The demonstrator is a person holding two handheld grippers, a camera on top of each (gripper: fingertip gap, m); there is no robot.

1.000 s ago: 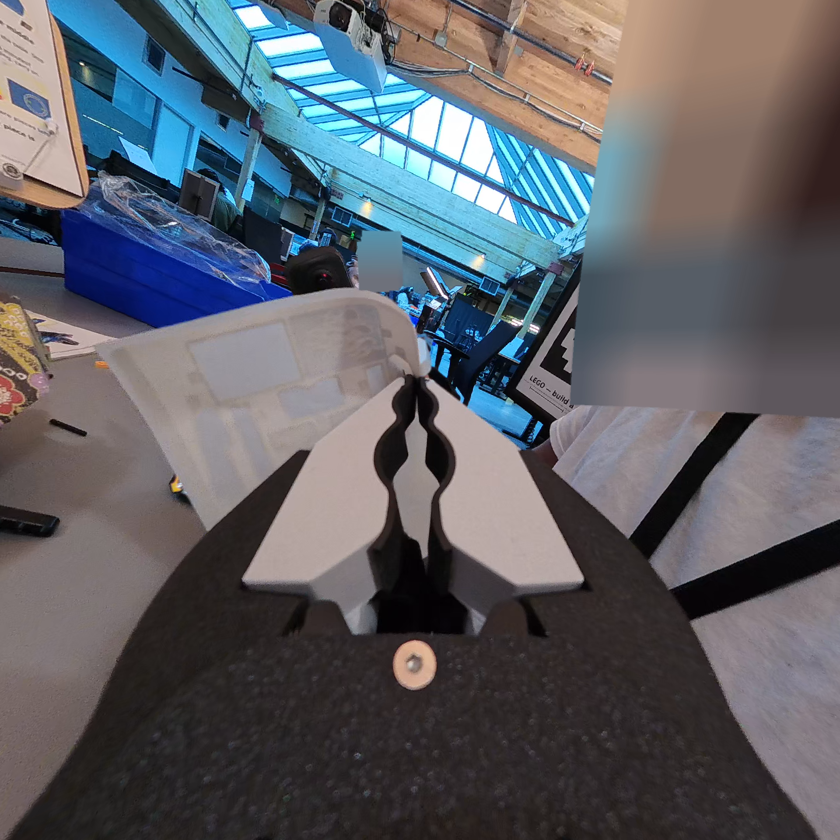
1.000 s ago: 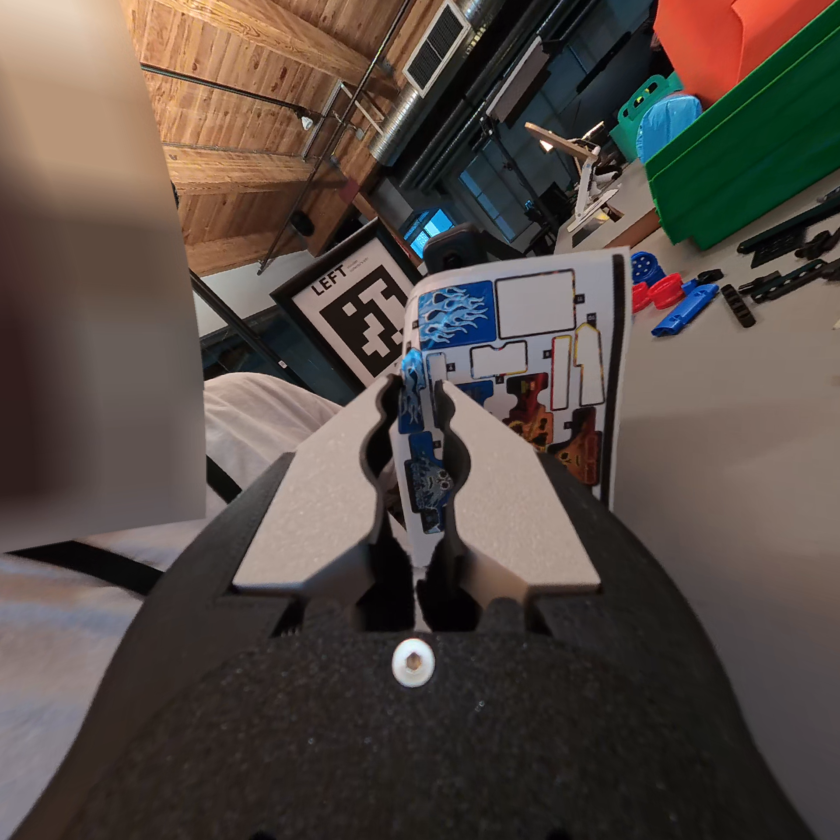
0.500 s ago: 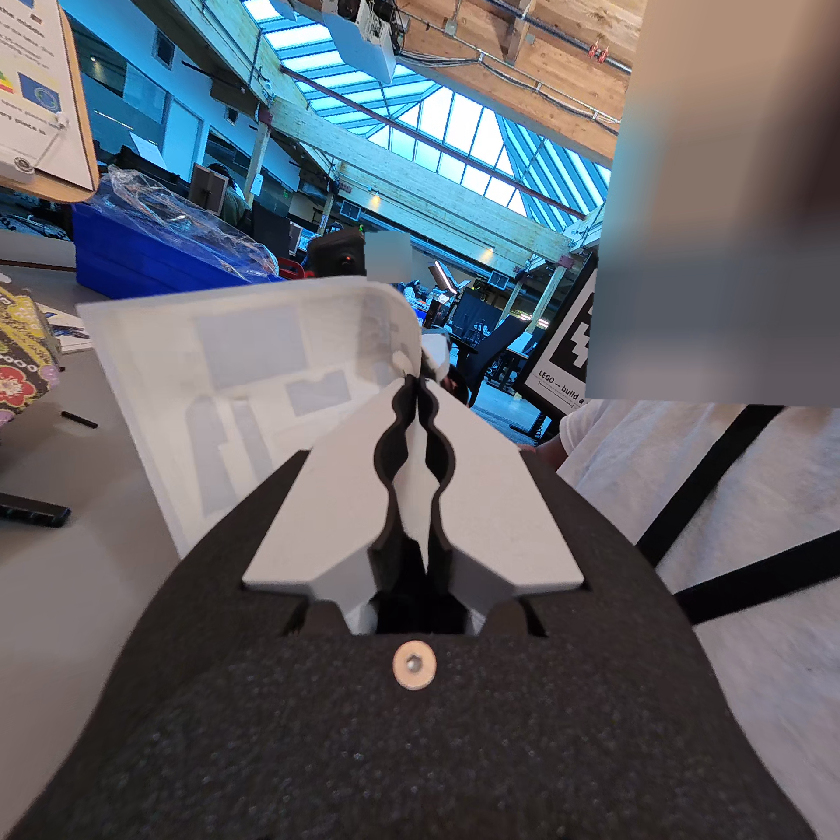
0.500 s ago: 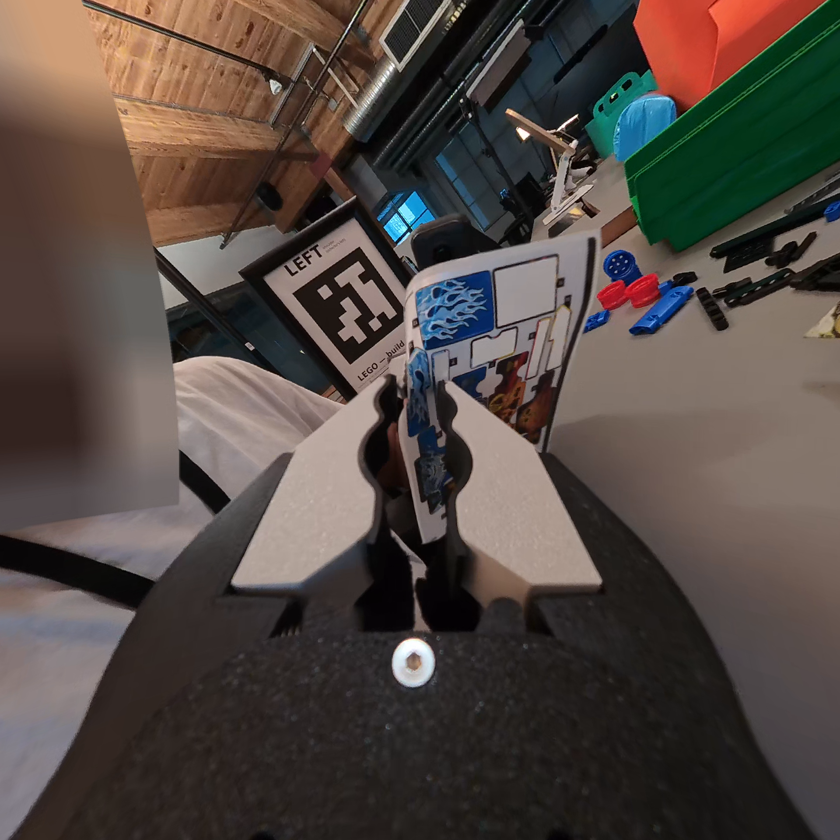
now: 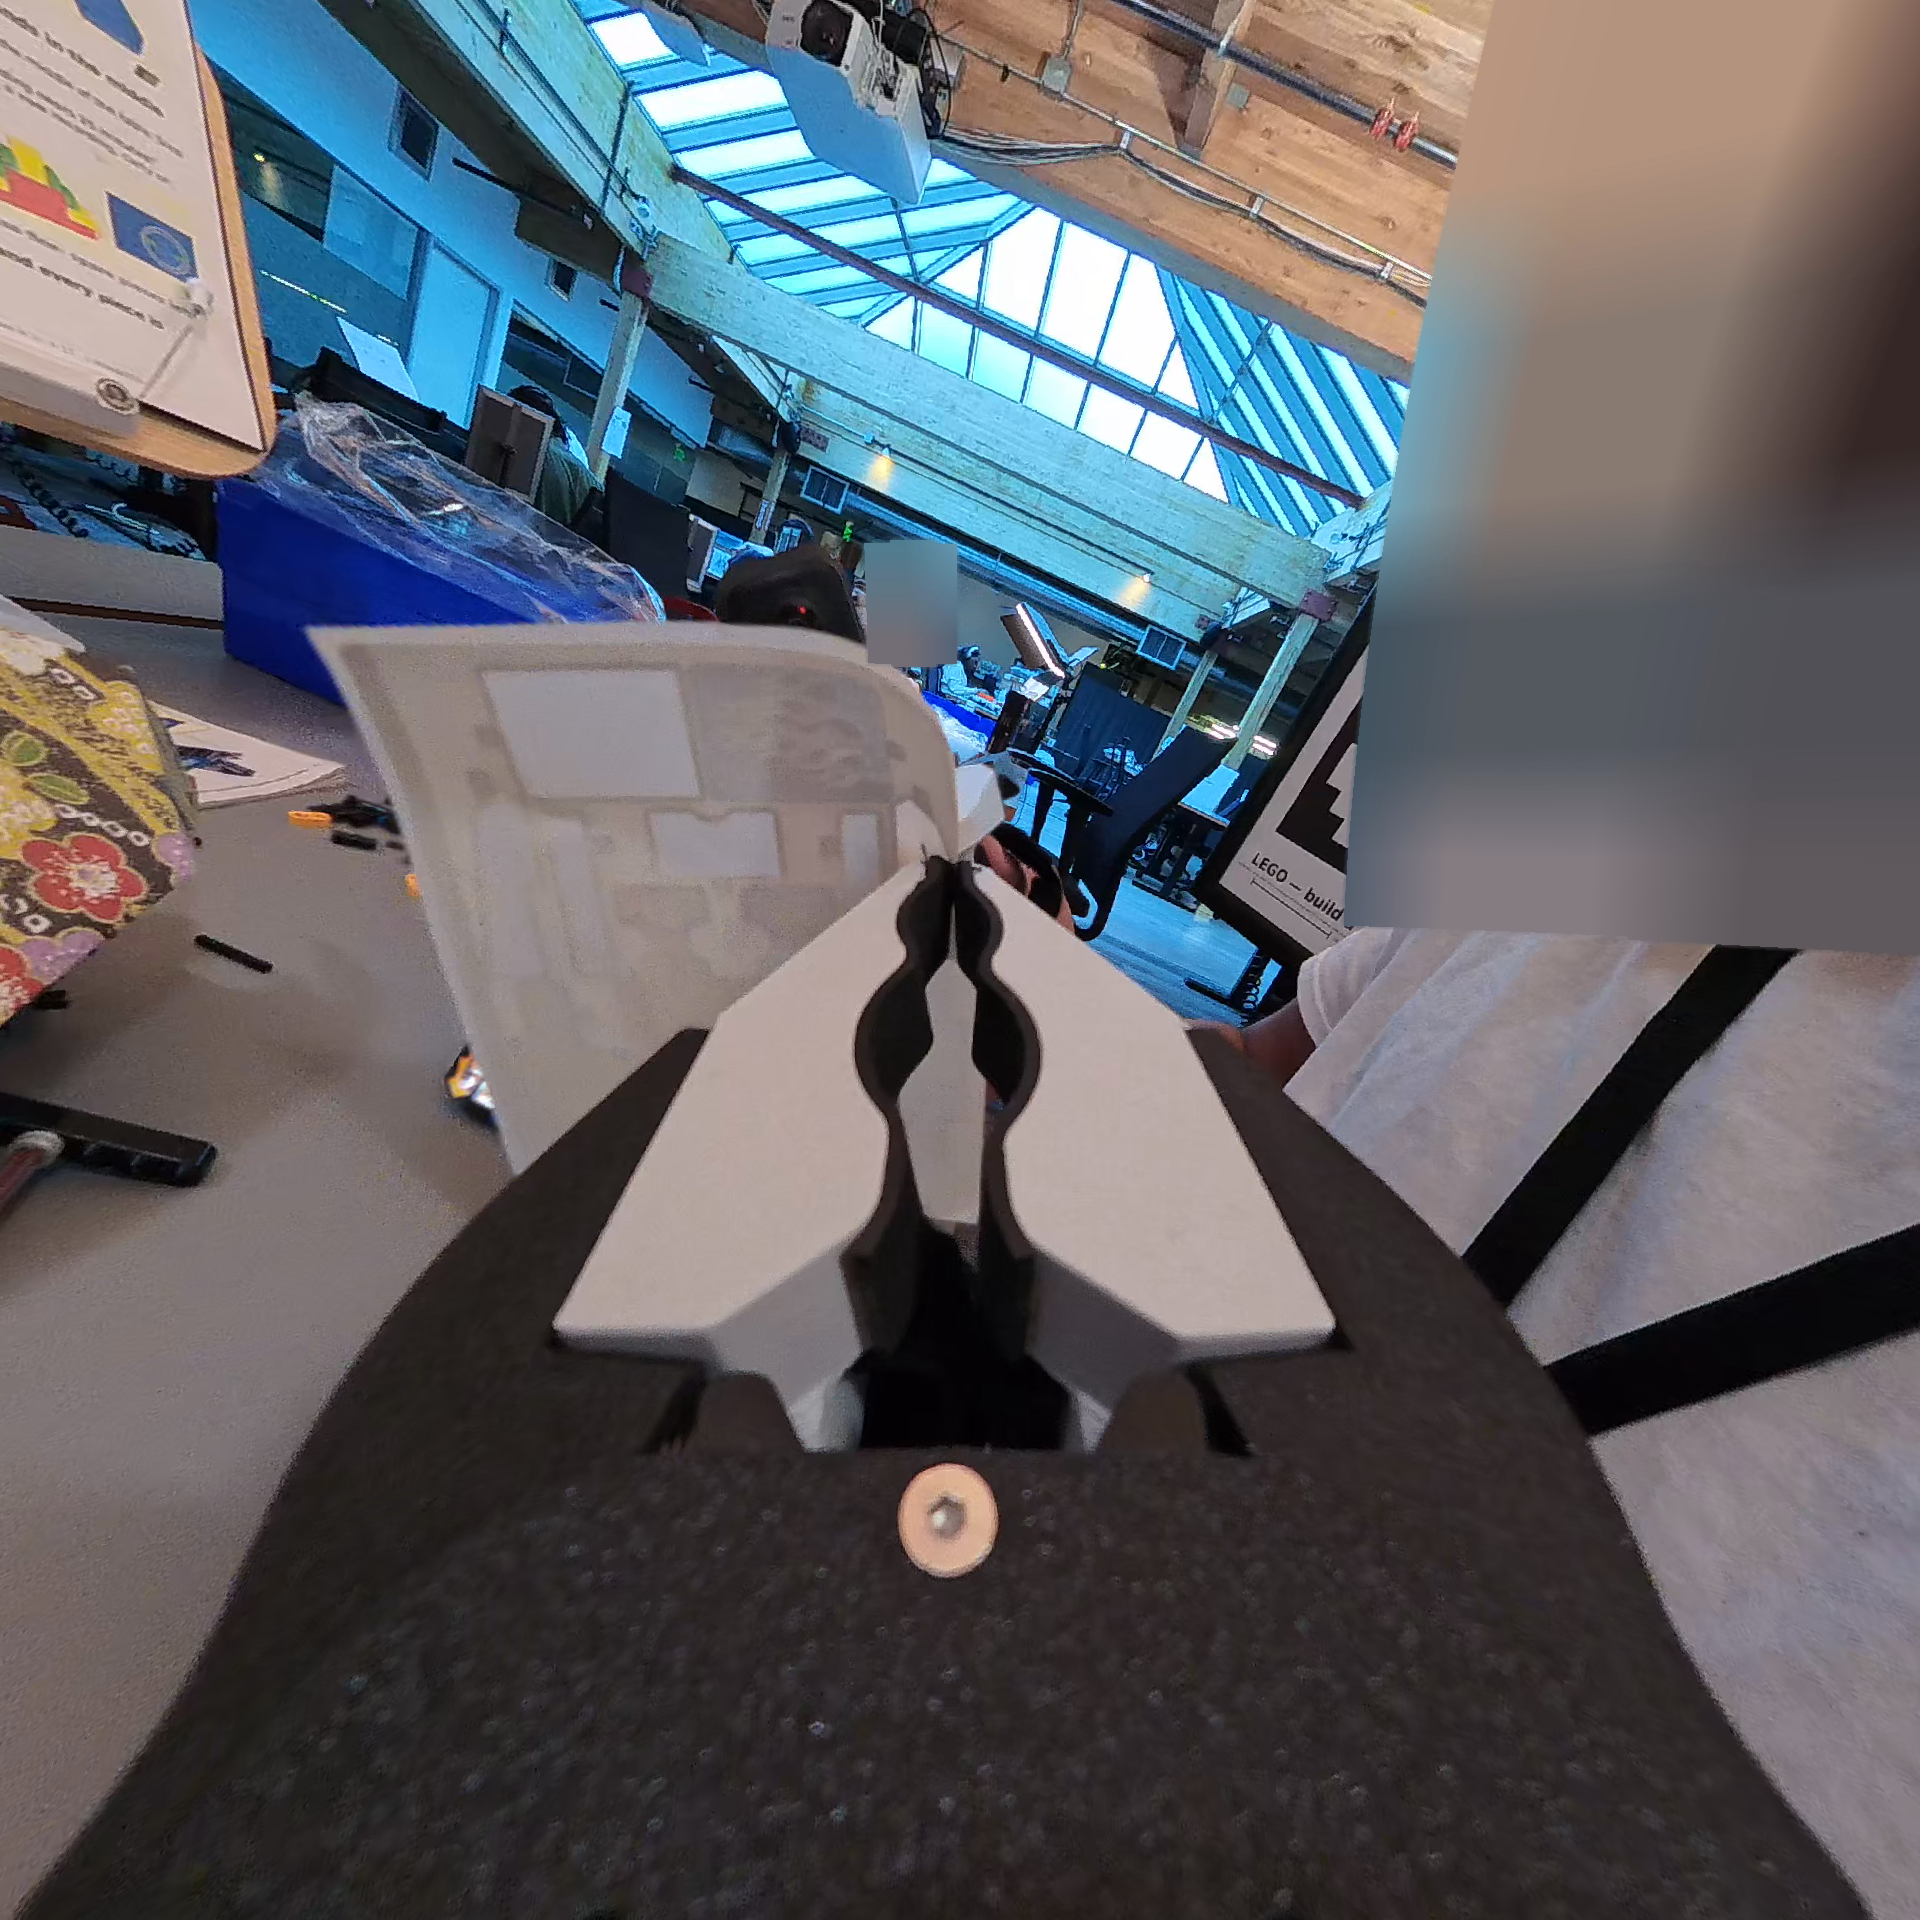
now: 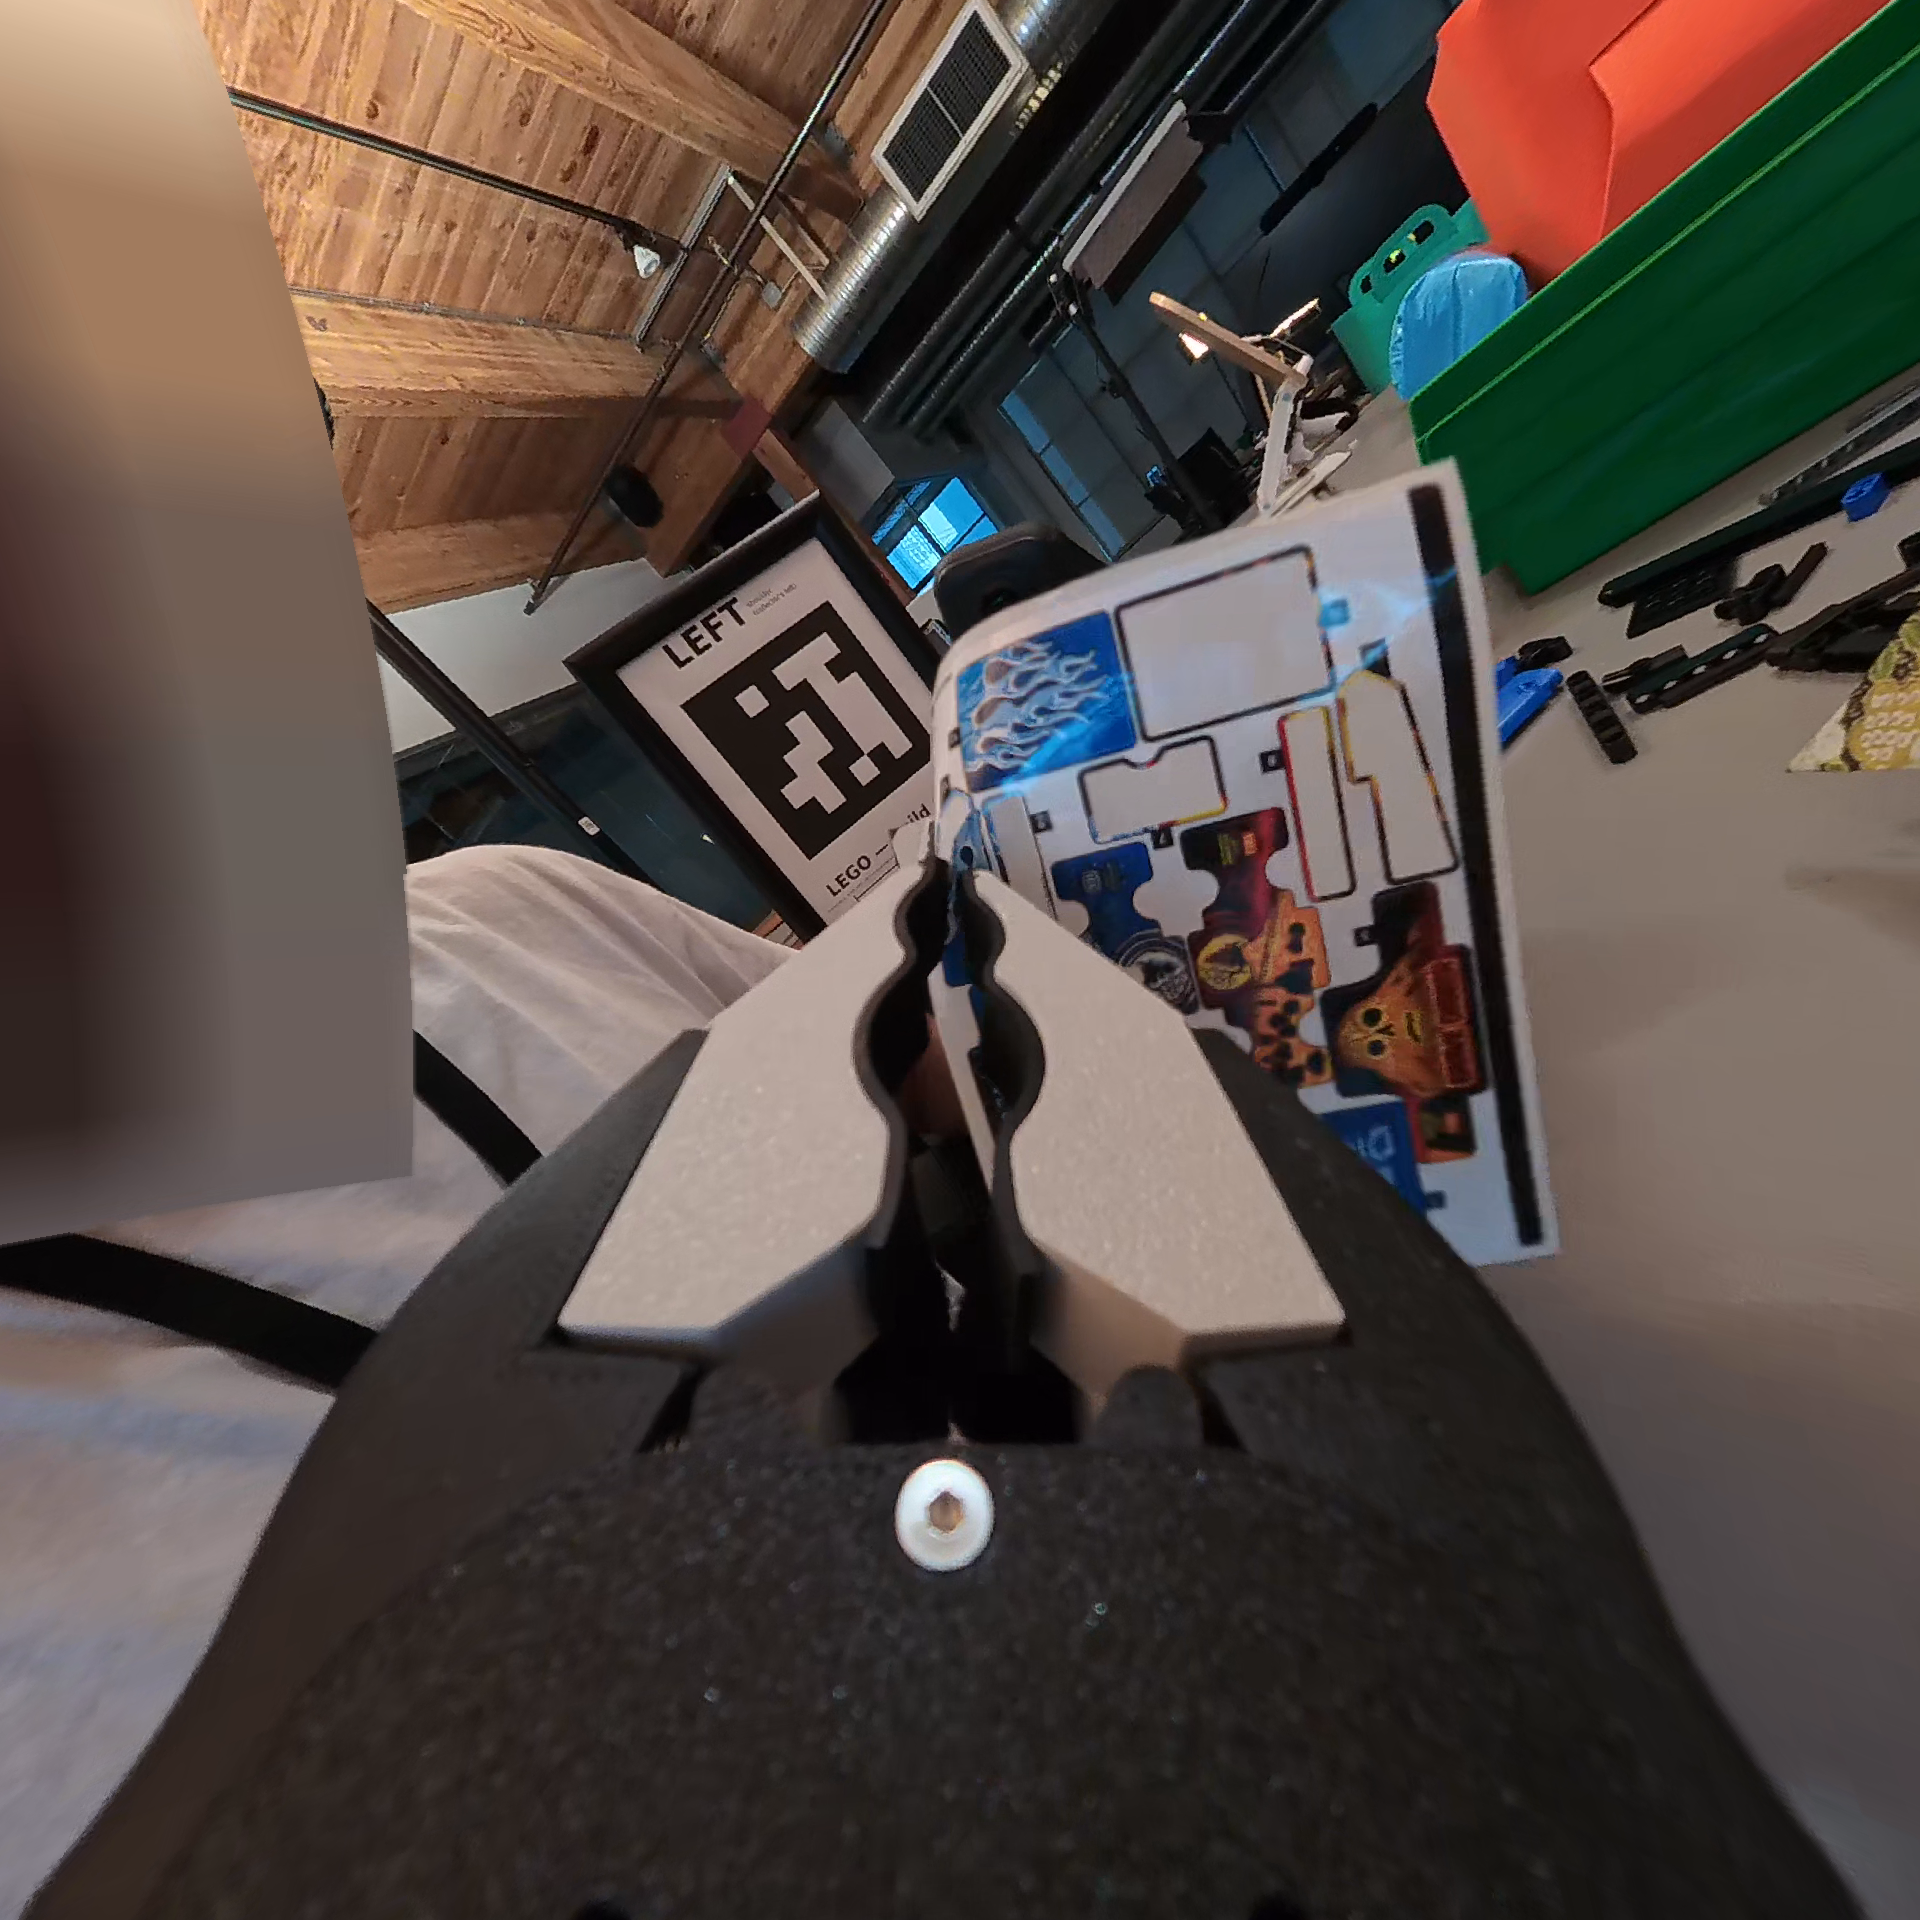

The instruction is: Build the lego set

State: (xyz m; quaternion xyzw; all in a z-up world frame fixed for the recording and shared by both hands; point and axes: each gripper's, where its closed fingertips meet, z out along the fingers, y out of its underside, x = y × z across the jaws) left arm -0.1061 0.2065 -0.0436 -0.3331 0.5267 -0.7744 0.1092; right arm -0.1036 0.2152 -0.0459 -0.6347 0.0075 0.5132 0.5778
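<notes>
A sticker sheet is held upright above the grey table between both grippers. In the left wrist view I see its plain white back (image 5: pixel 644 831), curling to the left of my left gripper (image 5: pixel 951 883), which is shut on the sheet's edge. In the right wrist view I see its printed front (image 6: pixel 1299 831) with blue flame and orange stickers, spreading to the right of my right gripper (image 6: pixel 951 894), which is shut on the same edge. The black top of the other gripper shows just behind the sheet in each view.
A blue bin (image 5: pixel 343 582) with clear plastic, a flower-patterned box (image 5: pixel 73 821) and small black parts (image 5: pixel 104 1148) lie on the left. A green bin (image 6: pixel 1683 395), an orange box (image 6: pixel 1662 114) and black and blue Lego pieces (image 6: pixel 1714 623) lie on the right. A person in a white shirt (image 6: pixel 582 966) is close by. My left and right fingertips are right by each other.
The sheet has swung with both grippers: its front now faces the right wrist camera more fully, and its back stands more upright in the left view. Both grips have held.
</notes>
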